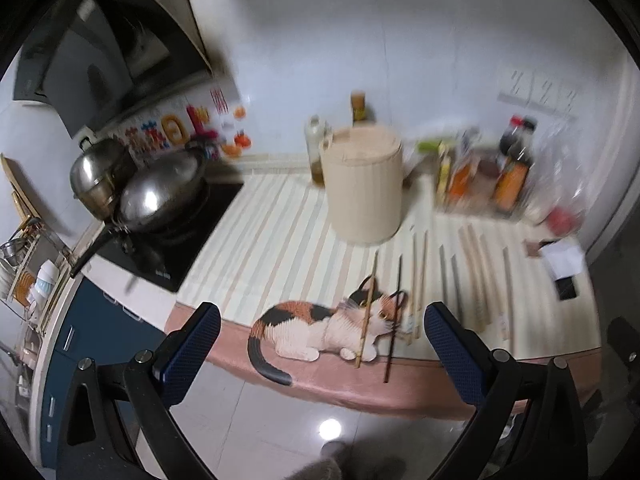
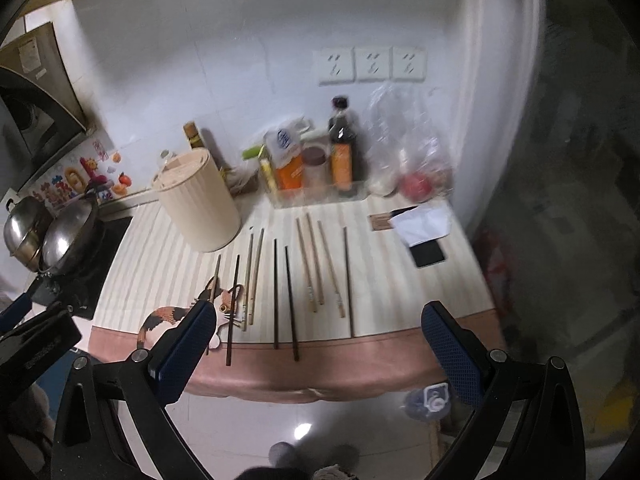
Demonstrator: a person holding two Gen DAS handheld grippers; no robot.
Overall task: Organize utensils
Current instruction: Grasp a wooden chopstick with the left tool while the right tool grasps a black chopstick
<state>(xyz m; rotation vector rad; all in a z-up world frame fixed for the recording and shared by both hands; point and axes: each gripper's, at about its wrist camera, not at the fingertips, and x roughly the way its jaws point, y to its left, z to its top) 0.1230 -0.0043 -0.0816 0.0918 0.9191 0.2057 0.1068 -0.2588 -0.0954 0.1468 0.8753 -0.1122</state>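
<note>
We hold both claws back from the tabletop (image 2: 384, 208), over the floor, so each camera takes in the whole layout before we commit to a reach. The left claw (image 1: 322, 344) is spread wide with nothing between its blue pads, and the right claw (image 2: 320, 344) is just as wide and empty.

The utensils are long thin chopsticks, some pale wood (image 2: 313, 266) and some dark brown (image 2: 275, 292), laid side by side in a row on the cream striped cloth (image 2: 160, 240), tips toward the near pink edge. We judge that spacing is there so a claw can close on one stick without catching its neighbour.

The ribbed cream cylindrical holder (image 2: 196, 204) stands upright just behind the row, near enough to drop sticks in; its lid looks shut, though blur leaves us unsure. No stick is lifted yet, so the sorting is still ahead
</note>
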